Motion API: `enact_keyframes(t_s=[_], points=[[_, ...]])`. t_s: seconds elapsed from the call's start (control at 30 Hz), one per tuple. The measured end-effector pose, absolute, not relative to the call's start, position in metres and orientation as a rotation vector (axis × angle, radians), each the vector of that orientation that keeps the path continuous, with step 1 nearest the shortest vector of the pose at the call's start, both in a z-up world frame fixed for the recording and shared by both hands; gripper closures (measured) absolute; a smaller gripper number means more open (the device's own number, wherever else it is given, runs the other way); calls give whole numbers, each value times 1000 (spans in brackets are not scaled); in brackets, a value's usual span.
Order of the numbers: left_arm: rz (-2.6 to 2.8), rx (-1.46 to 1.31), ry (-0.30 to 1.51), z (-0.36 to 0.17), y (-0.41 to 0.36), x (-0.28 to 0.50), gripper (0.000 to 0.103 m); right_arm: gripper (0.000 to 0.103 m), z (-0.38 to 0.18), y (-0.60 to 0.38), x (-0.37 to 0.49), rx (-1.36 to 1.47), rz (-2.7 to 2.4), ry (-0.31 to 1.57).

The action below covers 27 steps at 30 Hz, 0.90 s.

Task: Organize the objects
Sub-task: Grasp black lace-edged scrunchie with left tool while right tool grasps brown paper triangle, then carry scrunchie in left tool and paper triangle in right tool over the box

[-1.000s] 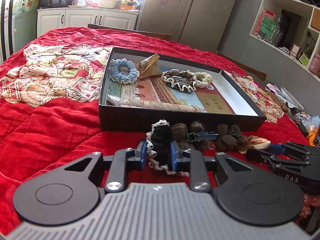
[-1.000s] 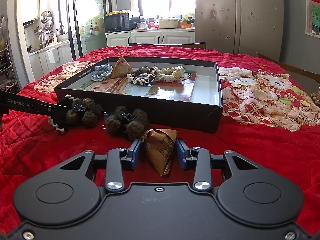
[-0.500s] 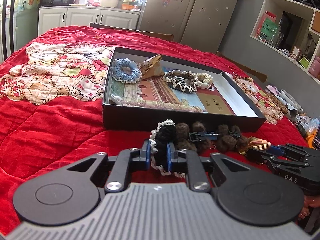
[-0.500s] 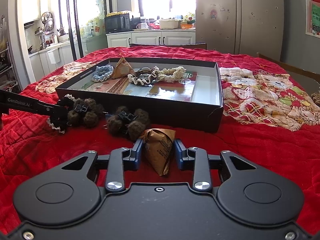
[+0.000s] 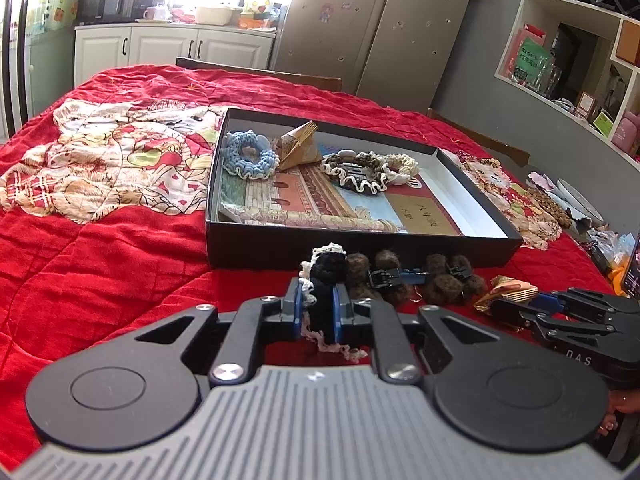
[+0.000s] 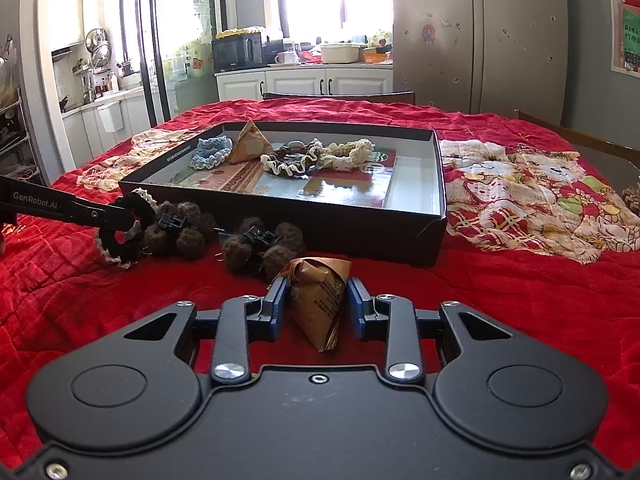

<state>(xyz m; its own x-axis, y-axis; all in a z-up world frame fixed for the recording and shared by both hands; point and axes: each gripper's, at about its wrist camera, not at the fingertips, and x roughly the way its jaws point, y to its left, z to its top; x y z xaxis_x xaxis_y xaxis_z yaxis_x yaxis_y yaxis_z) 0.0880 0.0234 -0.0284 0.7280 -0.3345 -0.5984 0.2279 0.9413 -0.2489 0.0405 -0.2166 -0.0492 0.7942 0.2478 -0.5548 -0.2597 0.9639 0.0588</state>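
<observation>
My left gripper (image 5: 318, 308) is shut on a black scrunchie with white lace trim (image 5: 330, 268), just in front of the black box (image 5: 360, 246). My right gripper (image 6: 318, 304) is shut on a brown paper pyramid packet (image 6: 318, 300) resting on the red quilt. Two brown pom-pom hair clips (image 6: 180, 232) (image 6: 260, 246) lie between the grippers, against the box's front wall (image 6: 320, 224). Inside the box lie a blue scrunchie (image 5: 248, 154), another brown pyramid packet (image 5: 298, 146), a brown-and-cream scrunchie (image 5: 360, 170) and a cream one (image 5: 404, 164). The left gripper (image 6: 124, 224) enters the right wrist view from the left.
A red quilt with cartoon prints (image 5: 100, 168) covers the table. Small clutter (image 5: 560, 208) lies at the table's right edge, below a wall shelf (image 5: 580, 60). Chair backs (image 6: 340, 96) stand at the far side, with kitchen cabinets and a fridge beyond.
The left jaws have closed in on the black scrunchie and now pinch it. The right jaws have narrowed slightly around the brown packet. Neither hand has shifted much.
</observation>
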Motion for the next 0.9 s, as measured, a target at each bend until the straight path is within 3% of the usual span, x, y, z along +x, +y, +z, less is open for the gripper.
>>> enact_keyframes(t_s=[0.9], points=[[-339, -166, 600, 7, 28, 71, 87, 73, -31, -216, 25, -34, 296, 541]])
